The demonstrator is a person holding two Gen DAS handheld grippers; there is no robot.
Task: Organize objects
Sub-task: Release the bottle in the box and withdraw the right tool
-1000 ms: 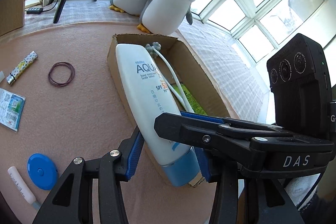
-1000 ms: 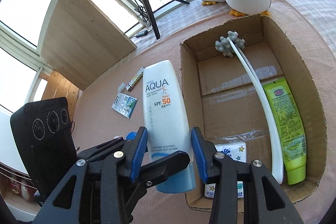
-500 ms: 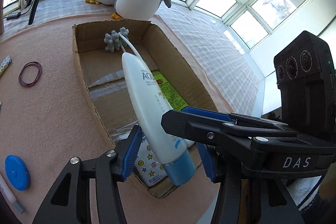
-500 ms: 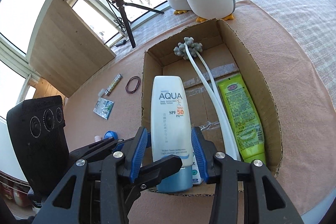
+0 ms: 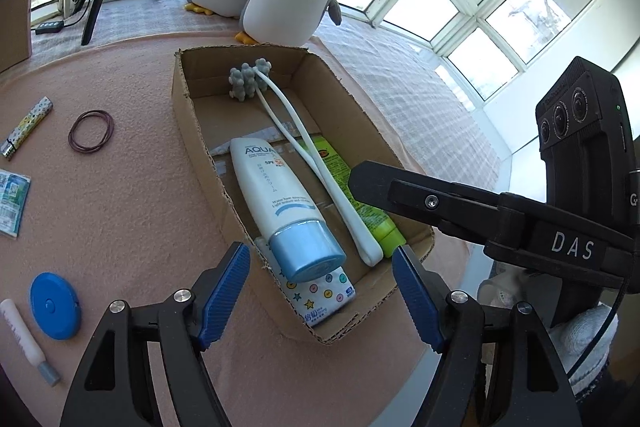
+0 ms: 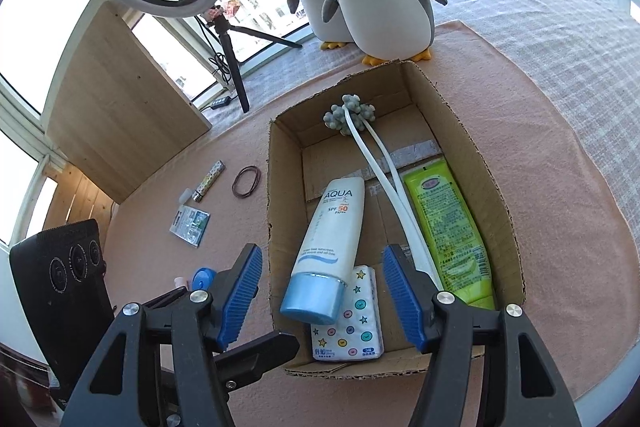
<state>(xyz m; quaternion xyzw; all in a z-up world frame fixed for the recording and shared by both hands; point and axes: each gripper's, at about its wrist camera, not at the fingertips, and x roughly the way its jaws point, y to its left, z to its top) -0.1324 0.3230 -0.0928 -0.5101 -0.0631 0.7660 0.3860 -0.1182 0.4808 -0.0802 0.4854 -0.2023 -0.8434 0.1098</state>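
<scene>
Lying in one cardboard box (image 6: 496,187): two tubes, one tissue pack (image 6: 352,323); both grippers' fingers spread, empty.

The white AQUA sunscreen tube with a light-blue cap (image 5: 276,201) (image 6: 330,251) lies flat inside the open brown cardboard box (image 5: 192,131) (image 6: 280,187); its cap rests on a star-patterned tissue pack (image 5: 322,293) (image 6: 354,327); a white massager (image 5: 312,163) (image 6: 394,195) and a lime-green tube (image 5: 356,195) (image 6: 450,231) lie alongside.

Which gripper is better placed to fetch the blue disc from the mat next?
Probably the left gripper: it is open, and the blue disc lies on its outer side, away from the cardboard box. The right gripper hangs over the box.
</scene>
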